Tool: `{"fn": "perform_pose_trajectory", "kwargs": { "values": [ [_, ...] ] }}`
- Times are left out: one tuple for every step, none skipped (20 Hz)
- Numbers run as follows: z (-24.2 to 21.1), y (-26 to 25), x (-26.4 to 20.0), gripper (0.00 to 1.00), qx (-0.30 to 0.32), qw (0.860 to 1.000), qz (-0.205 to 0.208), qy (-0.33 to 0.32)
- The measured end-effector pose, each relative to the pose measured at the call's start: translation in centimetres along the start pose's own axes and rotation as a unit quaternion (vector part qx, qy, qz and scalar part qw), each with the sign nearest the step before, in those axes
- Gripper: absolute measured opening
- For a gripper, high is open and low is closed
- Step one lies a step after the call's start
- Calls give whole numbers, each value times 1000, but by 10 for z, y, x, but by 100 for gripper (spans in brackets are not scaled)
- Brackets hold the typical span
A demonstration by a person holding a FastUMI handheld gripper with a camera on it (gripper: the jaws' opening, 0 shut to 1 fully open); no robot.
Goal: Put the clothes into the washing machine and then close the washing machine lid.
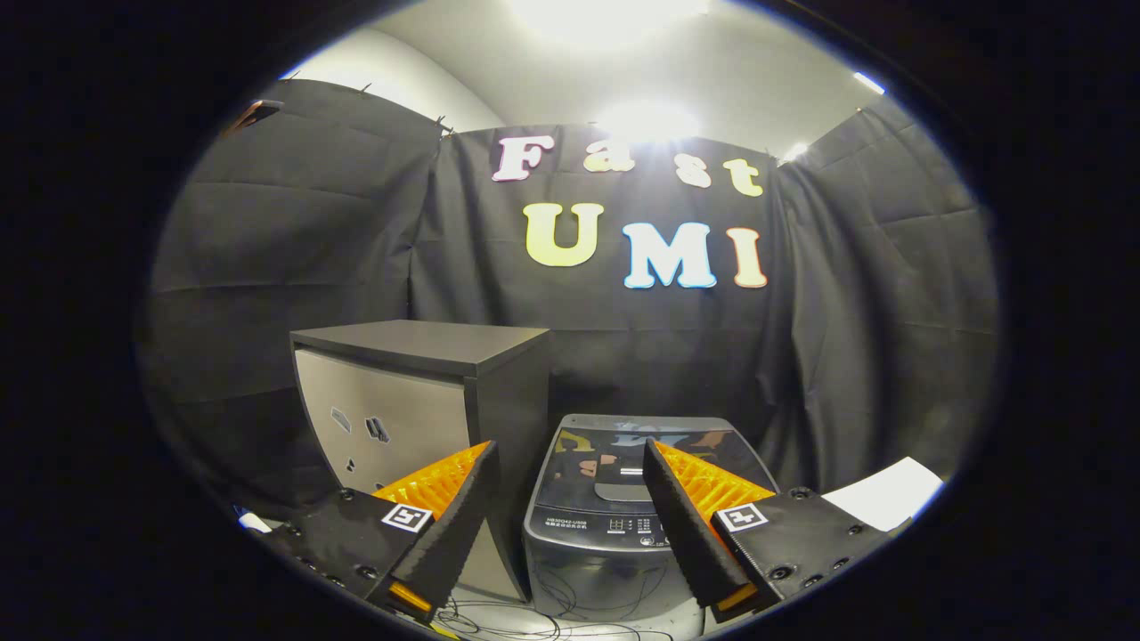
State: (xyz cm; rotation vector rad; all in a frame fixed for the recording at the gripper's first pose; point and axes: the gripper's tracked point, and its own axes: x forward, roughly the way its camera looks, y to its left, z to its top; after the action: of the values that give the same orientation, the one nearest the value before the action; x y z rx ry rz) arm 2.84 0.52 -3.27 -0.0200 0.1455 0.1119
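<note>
The gripper (567,467) hangs with its fingers wide apart and nothing between them. Just ahead, seen through the gap, stands the washing machine (623,516), its glossy lid (614,463) down flat. A dark cabinet (427,392) with a pale front stands just beside the machine, on its left. A white sheet (891,492) lies off to the right, and thin cables (534,614) trail over the floor below
</note>
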Motion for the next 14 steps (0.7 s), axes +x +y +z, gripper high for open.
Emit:
{"fn": "perform_pose_trajectory", "kwargs": {
  "values": [
    [4, 2, -6, 100, -3, 1000, -7, -6],
    [9, 3, -10, 100, -7, 1000, -14, -12],
    [12, 4, -14, 100, -8, 1000, -19, -15],
    [15, 4, -15, 100, -8, 1000, -22, -19],
    [17, 7, -20, 100, -5, 999, -24, -21],
    [16, 9, -21, 100, -3, 1000, -24, -20],
    [17, 8, -22, 100, -5, 999, -26, -21],
    [18, 7, -23, 100, -9, 999, -31, -24],
    [20, 4, -26, 100, -11, 999, -37, -26],
    [21, 3, -25, 100, -7, 999, -39, -28],
    [19, 3, -26, 100, -4, 999, -43, -27],
    [19, 2, -24, 100, -3, 999, -44, -29],
    [20, 1, -23, 100, -4, 998, -48, -29],
    [21, 1, -22, 100, -6, 998, -48, -28]
  ]
}}
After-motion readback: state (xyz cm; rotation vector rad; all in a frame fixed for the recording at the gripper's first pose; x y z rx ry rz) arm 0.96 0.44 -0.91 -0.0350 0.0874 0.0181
